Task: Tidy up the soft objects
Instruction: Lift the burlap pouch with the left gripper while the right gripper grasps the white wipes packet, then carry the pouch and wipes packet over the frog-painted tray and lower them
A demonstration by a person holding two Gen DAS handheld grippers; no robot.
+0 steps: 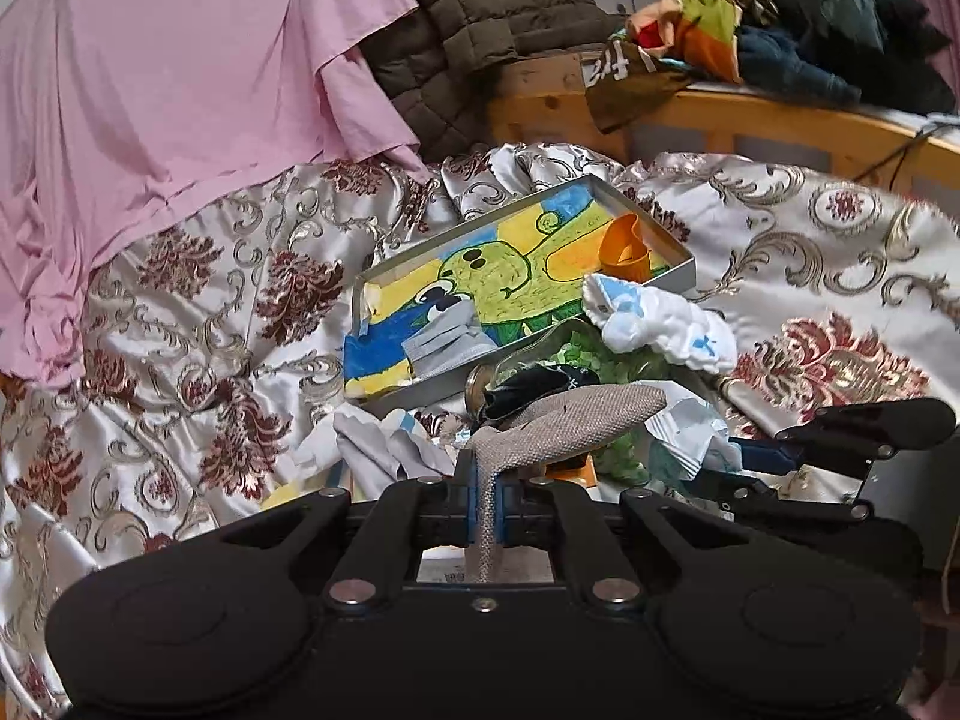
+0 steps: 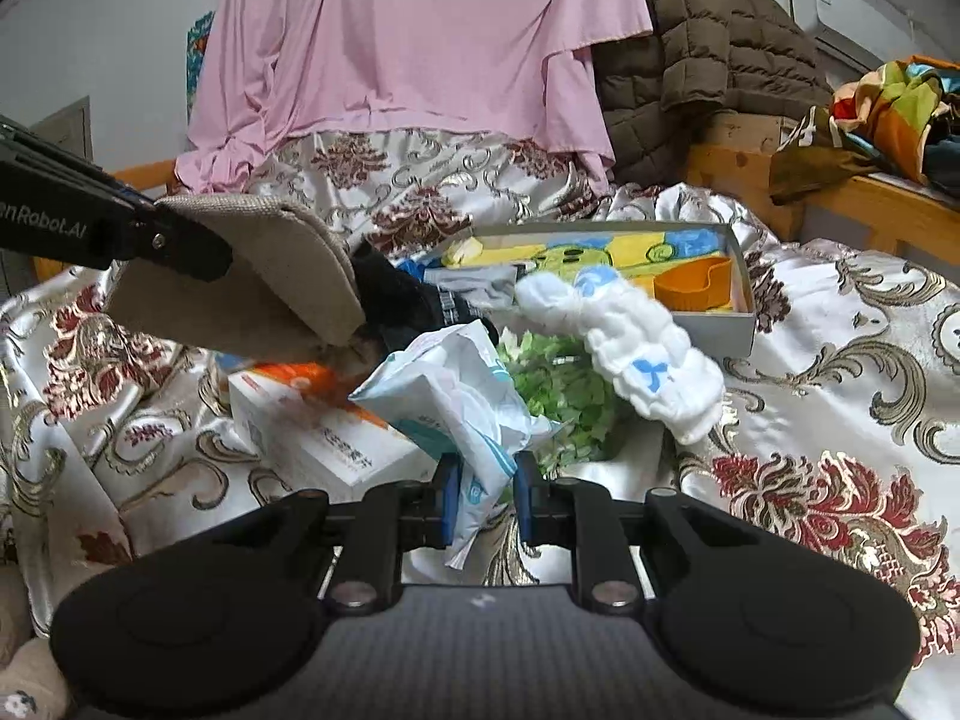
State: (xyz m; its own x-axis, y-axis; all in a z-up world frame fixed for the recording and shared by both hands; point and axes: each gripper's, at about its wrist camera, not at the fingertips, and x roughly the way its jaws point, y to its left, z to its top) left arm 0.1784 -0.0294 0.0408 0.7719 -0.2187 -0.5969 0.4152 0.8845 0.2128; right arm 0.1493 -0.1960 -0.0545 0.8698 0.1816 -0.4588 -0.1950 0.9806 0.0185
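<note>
We look from two fisheye cameras, each sitting just behind its own gripper and facing forward and down over a patterned satin bedspread [image 1: 198, 300]. Our left view sits low and close, with the left gripper [image 1: 489, 498] filling its bottom edge, and the right gripper [image 1: 798, 456] enters at its right side. Our right view looks over the right gripper toward the same clutter, and the left gripper [image 2: 144, 222] reaches in from its left. Both views share the shallow box [image 1: 678, 276] with its crayon drawing, the pink cloth [image 2: 420, 36] hanging behind and the wooden bed frame [image 2: 888, 204].
</note>
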